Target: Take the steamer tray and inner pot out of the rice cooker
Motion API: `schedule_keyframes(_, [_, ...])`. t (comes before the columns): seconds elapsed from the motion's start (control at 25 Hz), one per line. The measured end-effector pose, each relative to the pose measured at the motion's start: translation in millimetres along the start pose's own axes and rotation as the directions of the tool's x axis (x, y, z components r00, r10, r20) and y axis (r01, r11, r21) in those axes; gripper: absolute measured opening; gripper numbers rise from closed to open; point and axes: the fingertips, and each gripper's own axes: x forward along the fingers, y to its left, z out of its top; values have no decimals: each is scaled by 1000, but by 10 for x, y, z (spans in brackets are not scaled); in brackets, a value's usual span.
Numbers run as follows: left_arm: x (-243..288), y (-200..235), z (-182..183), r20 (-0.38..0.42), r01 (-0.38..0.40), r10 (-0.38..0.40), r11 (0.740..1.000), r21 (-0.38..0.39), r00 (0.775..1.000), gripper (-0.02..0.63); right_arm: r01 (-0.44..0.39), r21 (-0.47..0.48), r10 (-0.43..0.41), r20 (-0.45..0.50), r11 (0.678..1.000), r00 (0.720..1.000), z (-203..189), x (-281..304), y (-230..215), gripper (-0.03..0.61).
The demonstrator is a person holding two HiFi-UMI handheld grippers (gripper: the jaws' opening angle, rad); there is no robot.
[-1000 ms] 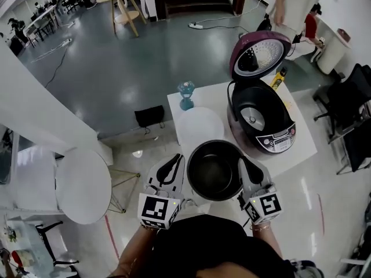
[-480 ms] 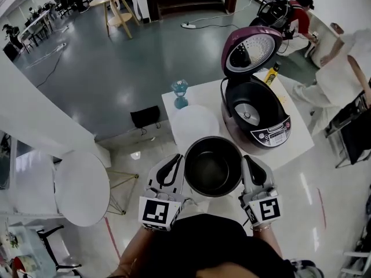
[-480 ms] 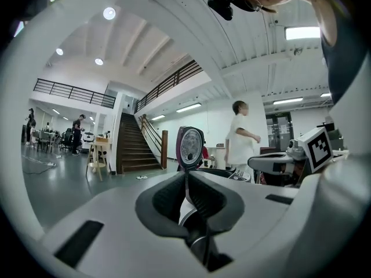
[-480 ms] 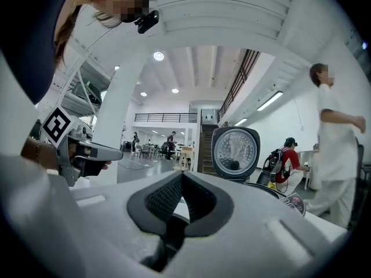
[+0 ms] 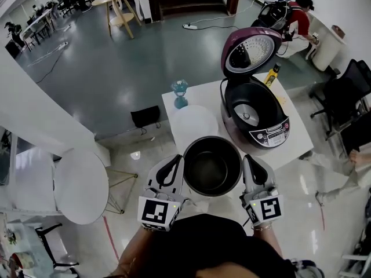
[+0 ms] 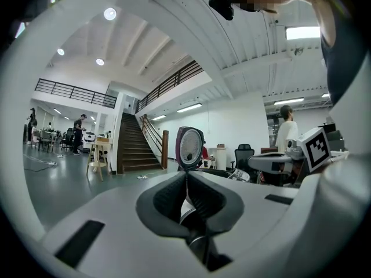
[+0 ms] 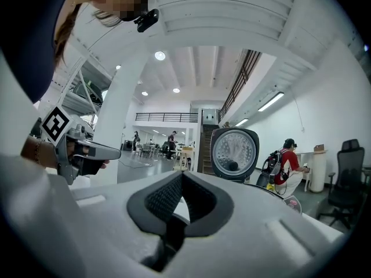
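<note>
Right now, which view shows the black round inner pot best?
The head view: the black round inner pot shows whole from above, rim and hollow inside. The left and right gripper views each show only a sliver of its rim at their own jaws.

The table (image 5: 204, 95) bears a rice cooker (image 5: 255, 119), white steamer tray (image 5: 194, 127) and blue glass (image 5: 180, 93).

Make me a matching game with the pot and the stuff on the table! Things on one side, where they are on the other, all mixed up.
Things:
1. inner pot
2. rice cooker lid
3. blue glass
4. white round tray

Places or states:
A. flipped up, open
B. lying flat on the table
C. gripped at its rim by the left tongs and right tongs
D. standing at the table's far left corner

Pairs: 1-C, 2-A, 3-D, 4-B.
</note>
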Motion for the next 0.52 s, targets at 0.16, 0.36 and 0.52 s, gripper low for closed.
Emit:
schedule_keyframes(0.16, [-21, -10, -10, -9, -3, 3, 1000, 3, 1000, 8, -9, -1, 9, -1, 1000, 1000, 2, -5, 18, 5])
schedule_keyframes(0.36, [-61, -12, -38, -11, -6, 6, 1000, 9, 1000, 8, -10, 7, 10, -8, 1000, 1000, -39, -35, 54, 5])
schedule_keyframes(0.52, [-98, -19, -49, 11, -1, 1, 1000, 13, 1000, 6, -8, 6, 8, -3, 1000, 1000, -48, -62, 89, 5])
